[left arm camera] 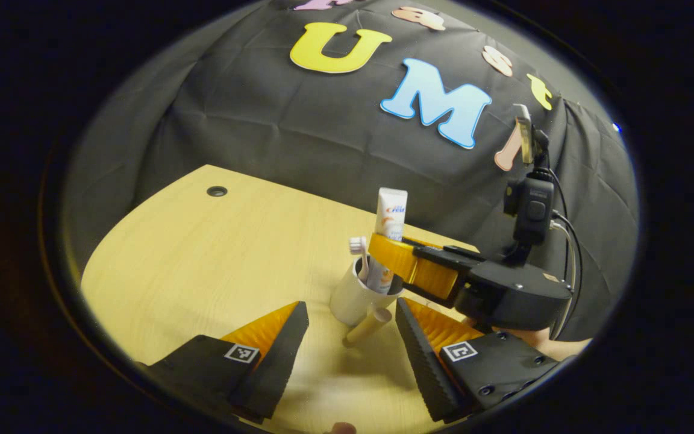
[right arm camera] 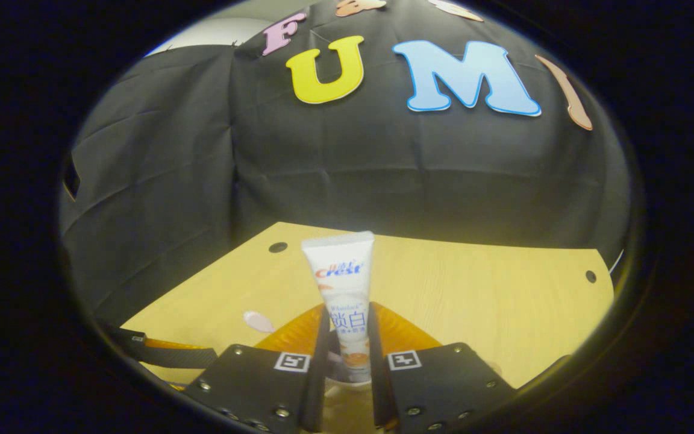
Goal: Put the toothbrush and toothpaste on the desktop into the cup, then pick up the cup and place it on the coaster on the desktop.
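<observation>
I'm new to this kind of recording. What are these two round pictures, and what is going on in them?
A person holds a two-finger gripper in each hand; each carries a camera looking along its own fingers. In the left gripper view, the left gripper is open near a white cup on the wooden desk, with a toothbrush standing in the cup. The right gripper reaches in from the right. The right gripper view shows it shut on the toothpaste, which stands upright in the cup.
</observation>
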A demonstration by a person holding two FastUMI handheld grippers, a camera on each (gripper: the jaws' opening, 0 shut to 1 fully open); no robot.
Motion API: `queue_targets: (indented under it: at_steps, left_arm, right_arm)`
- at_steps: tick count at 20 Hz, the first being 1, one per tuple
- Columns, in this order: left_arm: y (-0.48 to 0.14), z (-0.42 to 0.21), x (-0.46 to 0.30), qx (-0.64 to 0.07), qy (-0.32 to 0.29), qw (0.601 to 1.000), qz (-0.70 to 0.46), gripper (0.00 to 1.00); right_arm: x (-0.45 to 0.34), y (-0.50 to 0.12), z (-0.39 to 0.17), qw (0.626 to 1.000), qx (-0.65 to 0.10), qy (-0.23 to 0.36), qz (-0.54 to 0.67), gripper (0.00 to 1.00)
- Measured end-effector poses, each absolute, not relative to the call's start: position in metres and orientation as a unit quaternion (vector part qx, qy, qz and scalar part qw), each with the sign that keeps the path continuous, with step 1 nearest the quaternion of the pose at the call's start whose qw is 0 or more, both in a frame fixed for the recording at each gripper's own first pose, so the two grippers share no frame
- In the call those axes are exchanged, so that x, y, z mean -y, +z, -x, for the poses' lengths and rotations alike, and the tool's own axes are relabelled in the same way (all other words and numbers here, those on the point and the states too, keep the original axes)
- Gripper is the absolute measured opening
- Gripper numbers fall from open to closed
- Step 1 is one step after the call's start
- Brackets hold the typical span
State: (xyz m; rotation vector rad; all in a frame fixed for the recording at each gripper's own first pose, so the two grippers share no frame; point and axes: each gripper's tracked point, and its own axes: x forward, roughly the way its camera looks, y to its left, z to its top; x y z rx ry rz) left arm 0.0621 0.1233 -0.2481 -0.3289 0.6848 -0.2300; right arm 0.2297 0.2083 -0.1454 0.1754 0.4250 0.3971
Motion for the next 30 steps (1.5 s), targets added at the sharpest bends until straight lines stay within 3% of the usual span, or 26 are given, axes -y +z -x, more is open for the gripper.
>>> queue_targets:
  at_steps: [1, 3, 4, 5, 8, 12, 14, 18, 20, 21, 22, 27, 28, 30]
  left_arm:
    - [-0.249, -0.062, -0.123, -0.335, -0.112, 0.922, 0.161, 0.95]
    - [-0.251, -0.061, -0.121, -0.338, -0.115, 0.920, 0.161, 0.99]
    - [-0.251, -0.061, -0.120, -0.338, -0.117, 0.920, 0.161, 0.99]
    - [-0.250, -0.060, -0.118, -0.338, -0.118, 0.920, 0.162, 0.95]
    - [-0.252, -0.058, -0.116, -0.342, -0.120, 0.919, 0.159, 0.99]
    - [-0.258, -0.058, -0.109, -0.356, -0.122, 0.913, 0.156, 0.91]
    - [-0.262, -0.060, -0.105, -0.362, -0.124, 0.911, 0.151, 0.99]
    - [-0.276, -0.064, -0.096, -0.383, -0.126, 0.904, 0.143, 0.99]
    - [-0.284, -0.066, -0.091, -0.394, -0.127, 0.899, 0.139, 0.91]
    - [-0.288, -0.066, -0.088, -0.401, -0.128, 0.897, 0.134, 0.99]
    - [-0.292, -0.068, -0.087, -0.409, -0.127, 0.895, 0.127, 0.95]
    - [-0.315, -0.077, -0.077, -0.455, -0.122, 0.875, 0.109, 0.99]
    - [-0.319, -0.080, -0.077, -0.462, -0.122, 0.872, 0.104, 0.91]
    - [-0.329, -0.084, -0.076, -0.484, -0.121, 0.863, 0.082, 0.98]
  right_arm:
    - [-0.209, -0.145, -0.227, 0.953, -0.211, 0.198, -0.091, 0.51]
    - [-0.204, -0.139, -0.226, 0.954, -0.210, 0.192, -0.099, 0.77]
    - [-0.202, -0.138, -0.225, 0.954, -0.209, 0.189, -0.105, 0.84]
    - [-0.200, -0.135, -0.223, 0.954, -0.209, 0.186, -0.112, 0.84]
    - [-0.191, -0.127, -0.222, 0.956, -0.203, 0.177, -0.119, 0.84]
    - [-0.172, -0.106, -0.215, 0.961, -0.185, 0.166, -0.122, 0.84]
    - [-0.159, -0.095, -0.210, 0.964, -0.175, 0.158, -0.122, 0.84]
    - [-0.131, -0.076, -0.195, 0.969, -0.162, 0.144, -0.121, 0.84]
    - [-0.117, -0.071, -0.186, 0.971, -0.160, 0.135, -0.116, 0.84]
    - [-0.110, -0.069, -0.182, 0.972, -0.159, 0.130, -0.112, 0.84]
    - [-0.104, -0.067, -0.178, 0.973, -0.159, 0.125, -0.108, 0.84]
    - [-0.080, -0.068, -0.150, 0.974, -0.178, 0.113, -0.088, 0.84]
    - [-0.074, -0.068, -0.146, 0.974, -0.180, 0.108, -0.085, 0.84]
    - [-0.065, -0.074, -0.137, 0.972, -0.191, 0.104, -0.087, 0.84]
